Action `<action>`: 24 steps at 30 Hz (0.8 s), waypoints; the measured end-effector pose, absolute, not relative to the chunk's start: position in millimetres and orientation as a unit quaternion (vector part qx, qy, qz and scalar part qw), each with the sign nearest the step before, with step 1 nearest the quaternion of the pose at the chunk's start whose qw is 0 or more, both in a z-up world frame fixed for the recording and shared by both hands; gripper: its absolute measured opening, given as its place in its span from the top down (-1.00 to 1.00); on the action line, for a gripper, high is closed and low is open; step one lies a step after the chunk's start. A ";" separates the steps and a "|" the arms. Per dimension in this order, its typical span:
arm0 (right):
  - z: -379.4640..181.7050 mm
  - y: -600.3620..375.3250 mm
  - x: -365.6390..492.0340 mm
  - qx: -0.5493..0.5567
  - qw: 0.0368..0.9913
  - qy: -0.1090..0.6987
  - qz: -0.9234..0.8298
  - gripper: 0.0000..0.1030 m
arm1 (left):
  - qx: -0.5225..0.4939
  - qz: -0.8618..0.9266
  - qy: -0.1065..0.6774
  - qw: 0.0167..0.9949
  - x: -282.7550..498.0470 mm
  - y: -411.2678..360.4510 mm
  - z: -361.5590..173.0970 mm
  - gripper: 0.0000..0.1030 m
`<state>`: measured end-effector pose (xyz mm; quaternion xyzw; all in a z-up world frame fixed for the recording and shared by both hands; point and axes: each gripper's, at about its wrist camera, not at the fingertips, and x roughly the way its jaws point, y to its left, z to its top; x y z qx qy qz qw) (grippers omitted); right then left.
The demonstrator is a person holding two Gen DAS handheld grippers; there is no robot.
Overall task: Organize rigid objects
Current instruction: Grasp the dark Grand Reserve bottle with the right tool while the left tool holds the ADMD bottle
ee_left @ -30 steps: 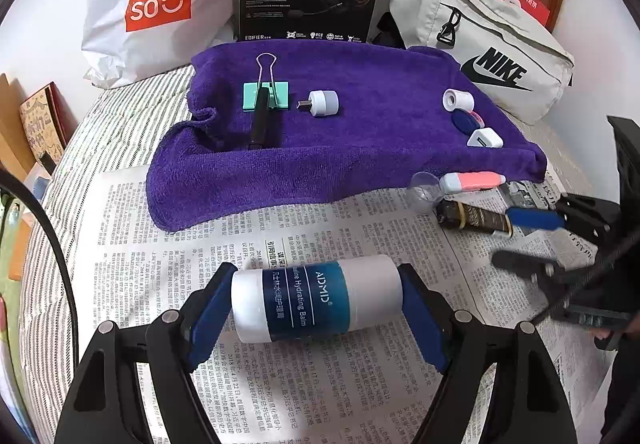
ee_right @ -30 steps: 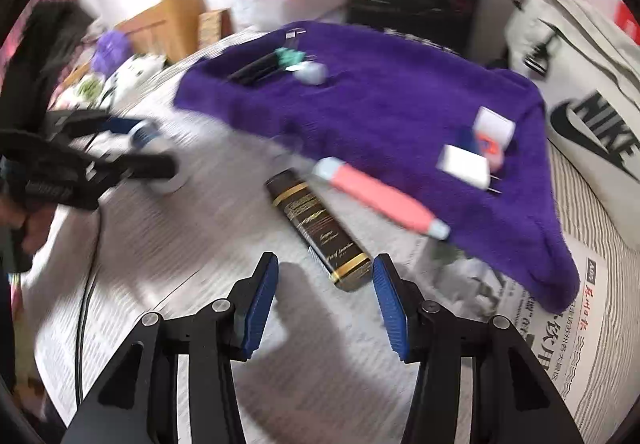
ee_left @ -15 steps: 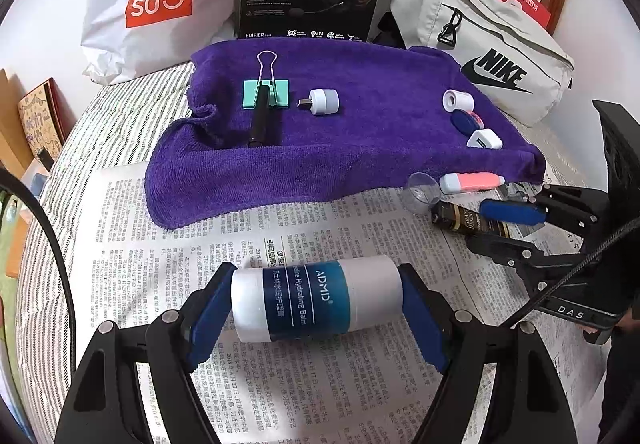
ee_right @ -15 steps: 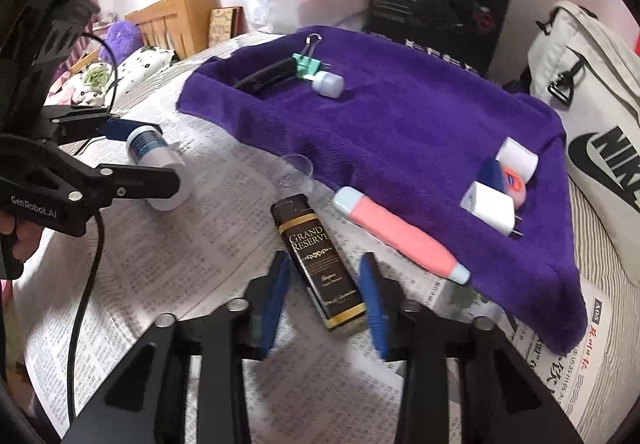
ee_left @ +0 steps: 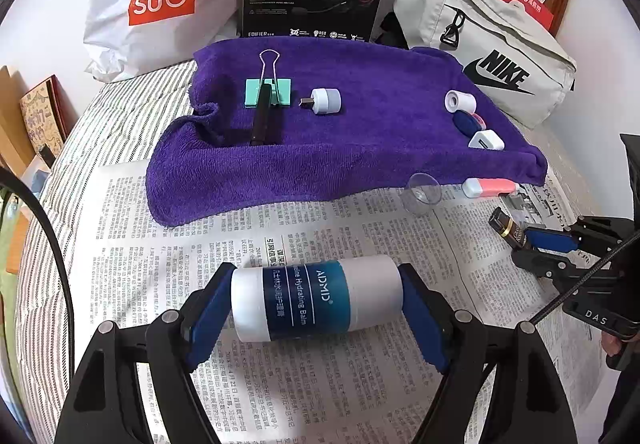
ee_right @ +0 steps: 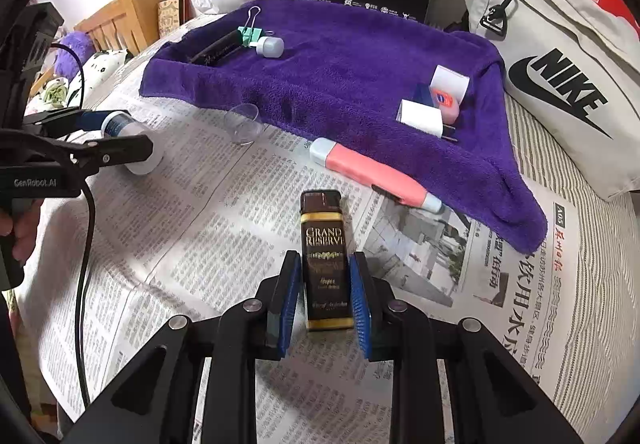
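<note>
1. Newspaper is spread over a striped bed, with a purple towel beyond both sets of jaws.
2. A slip is risked: the balm tube is pinched by its ends, so it could roll or pop free if tilted.
3. The left gripper is spread wide, clamped on the tube.
4. The right gripper is nearly closed, its pads against the dark bottle, which could slide out, being smooth-sided.

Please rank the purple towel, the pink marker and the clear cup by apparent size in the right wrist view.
1. Purple towel, plainly largest.
2. Pink marker.
3. Clear cup, smallest, though it lies slightly farther away.
</note>
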<state>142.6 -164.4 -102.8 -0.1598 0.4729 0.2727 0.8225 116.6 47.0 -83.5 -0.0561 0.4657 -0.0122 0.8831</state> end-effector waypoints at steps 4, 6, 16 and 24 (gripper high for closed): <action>-103.1 -160.7 148.3 -0.158 0.822 0.474 0.273 0.48 | -0.055 -0.012 0.467 0.883 116.6 46.7 -83.5 -0.53; -102.5 -159.1 149.9 -0.161 0.820 0.479 0.270 0.49 | -0.054 -0.012 0.467 0.883 116.6 46.5 -83.5 -0.53; -102.3 -158.4 147.0 -0.172 0.815 0.487 0.264 0.48 | -0.056 -0.030 0.467 0.882 117.4 40.7 -91.0 -0.52; -102.9 -159.7 144.5 -0.174 0.818 0.478 0.268 0.48 | -0.060 -0.029 0.466 0.882 120.7 37.7 -92.0 -0.50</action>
